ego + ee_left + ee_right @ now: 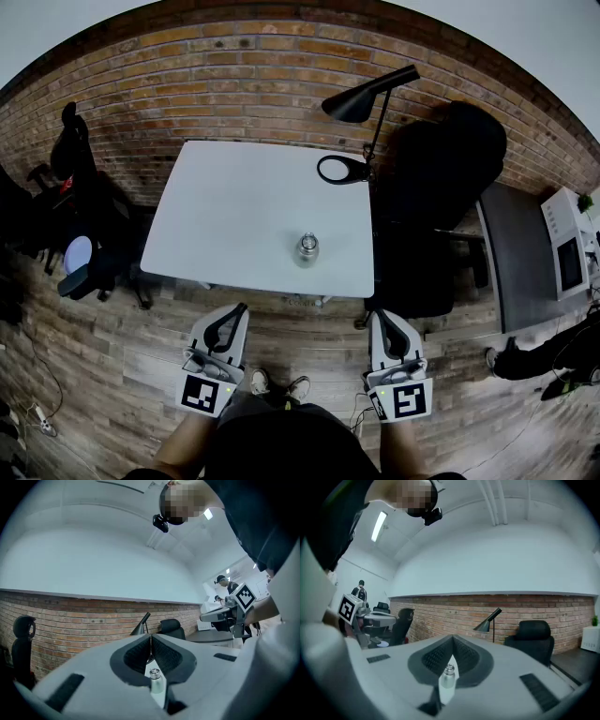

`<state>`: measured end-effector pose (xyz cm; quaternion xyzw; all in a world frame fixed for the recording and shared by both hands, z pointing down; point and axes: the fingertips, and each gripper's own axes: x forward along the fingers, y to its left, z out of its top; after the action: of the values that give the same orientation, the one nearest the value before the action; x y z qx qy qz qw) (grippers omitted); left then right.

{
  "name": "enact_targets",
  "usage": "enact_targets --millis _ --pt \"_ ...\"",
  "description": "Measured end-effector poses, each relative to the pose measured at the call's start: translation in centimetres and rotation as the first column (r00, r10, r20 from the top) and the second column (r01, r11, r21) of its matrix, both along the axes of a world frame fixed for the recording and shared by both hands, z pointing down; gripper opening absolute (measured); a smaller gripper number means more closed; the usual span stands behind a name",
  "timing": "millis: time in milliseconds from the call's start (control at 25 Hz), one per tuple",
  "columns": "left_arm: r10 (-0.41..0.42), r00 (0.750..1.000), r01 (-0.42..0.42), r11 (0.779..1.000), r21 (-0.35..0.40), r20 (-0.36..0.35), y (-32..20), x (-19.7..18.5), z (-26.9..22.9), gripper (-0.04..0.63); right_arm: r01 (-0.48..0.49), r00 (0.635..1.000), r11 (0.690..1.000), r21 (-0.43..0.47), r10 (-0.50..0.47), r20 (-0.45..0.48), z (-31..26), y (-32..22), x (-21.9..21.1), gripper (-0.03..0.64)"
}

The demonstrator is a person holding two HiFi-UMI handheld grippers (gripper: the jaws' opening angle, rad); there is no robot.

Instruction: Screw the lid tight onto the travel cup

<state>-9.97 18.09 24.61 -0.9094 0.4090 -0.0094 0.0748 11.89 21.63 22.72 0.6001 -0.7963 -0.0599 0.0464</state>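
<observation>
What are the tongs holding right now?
Nothing. The left tongs and the right tongs are both shut and empty. The cup stands by itself on the table, away from them.

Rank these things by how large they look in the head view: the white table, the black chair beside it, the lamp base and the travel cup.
1. white table
2. black chair
3. lamp base
4. travel cup, only a little smaller than the lamp base

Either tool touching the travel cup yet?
No: the travel cup stands alone on the white table, and the left tool and right tool are both shut, short of the table's near edge.
</observation>
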Motion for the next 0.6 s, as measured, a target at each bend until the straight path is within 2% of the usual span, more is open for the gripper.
enact_targets --millis 200,400,600 --pt "-0.018 1.000 0.018 1.000 -0.011 0.004 0.4 0.3 0.1 0.028 0.023 1.000 1.000 -0.008 -0.023 -0.002 0.4 0.3 0.2 0.012" --pt "-0.050 0.999 0.050 0.999 -0.010 0.009 1.3 0.5 0.2 0.028 0.087 0.993 0.996 0.002 -0.087 0.078 0.6 0.2 0.6 0.012" --pt "-0.091 0.996 0.091 0.995 -0.035 0.022 2.8 -0.2 0.8 0.029 0.118 0.992 0.993 -0.009 -0.117 0.055 1.6 0.1 0.2 0.012"
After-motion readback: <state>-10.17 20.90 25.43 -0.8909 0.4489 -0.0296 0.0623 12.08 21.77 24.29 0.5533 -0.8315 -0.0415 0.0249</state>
